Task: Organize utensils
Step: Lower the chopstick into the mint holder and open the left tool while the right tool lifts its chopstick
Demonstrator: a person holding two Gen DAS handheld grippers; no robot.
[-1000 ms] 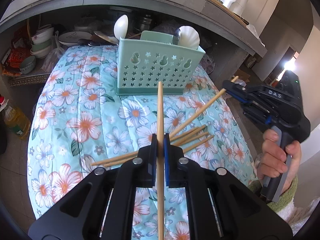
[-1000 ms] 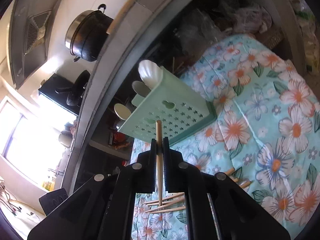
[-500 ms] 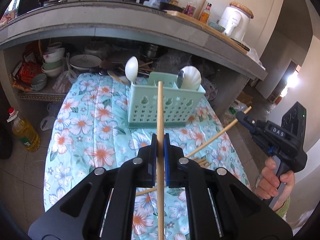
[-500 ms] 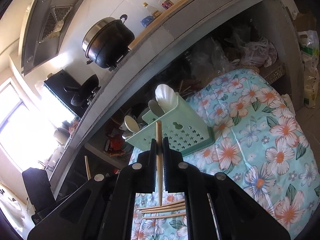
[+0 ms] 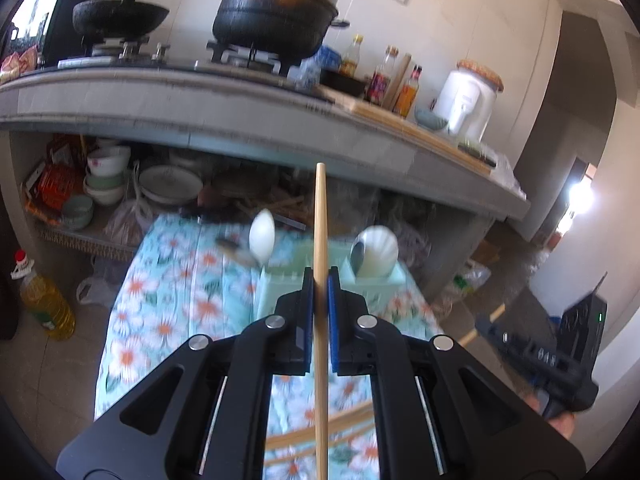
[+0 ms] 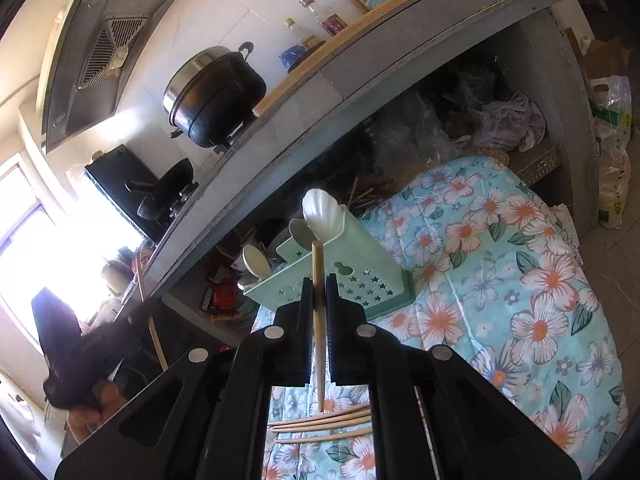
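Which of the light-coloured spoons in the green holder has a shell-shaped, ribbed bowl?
The shell-shaped spoon at the holder's right end; the oval spoon at the left end is smooth.

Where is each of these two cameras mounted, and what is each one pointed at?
Left wrist: rides the left gripper, shut on a chopstick; faces the stove counter and green utensil holder; the right gripper shows.
Right wrist: rides the right gripper, shut on its own chopstick; tilted view of the same holder on the floral cloth.
Shared: holder, black pot, loose chopsticks.
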